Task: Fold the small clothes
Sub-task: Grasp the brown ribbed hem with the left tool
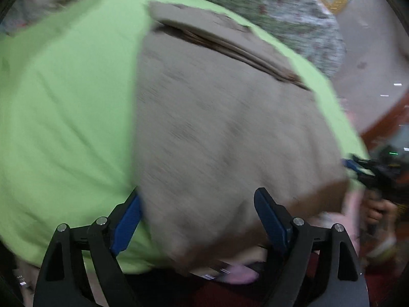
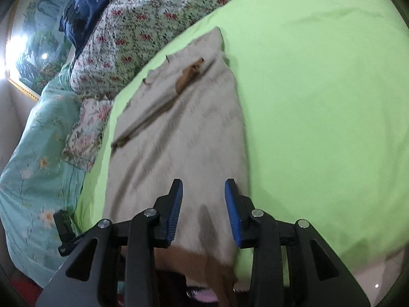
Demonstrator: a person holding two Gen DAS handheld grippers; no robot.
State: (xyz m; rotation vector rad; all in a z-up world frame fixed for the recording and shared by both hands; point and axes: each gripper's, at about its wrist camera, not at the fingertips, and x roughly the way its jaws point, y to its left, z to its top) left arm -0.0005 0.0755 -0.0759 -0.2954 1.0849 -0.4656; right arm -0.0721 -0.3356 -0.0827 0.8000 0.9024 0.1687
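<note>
We lose the beige garment (image 1: 230, 128) to motion blur ahead of the left jaws, its near hem cut off below them, the other gripper (image 1: 378, 174) smeared at our right edge, a pink object (image 2: 204, 295) unidentifiable beneath the right jaws

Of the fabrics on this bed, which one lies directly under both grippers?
The beige garment, the plain one with a brown-trimmed opening, spread flat on the lime-green sheet. The floral quilt, teal flowered bedding and navy cloth are bunched at the far side.
</note>
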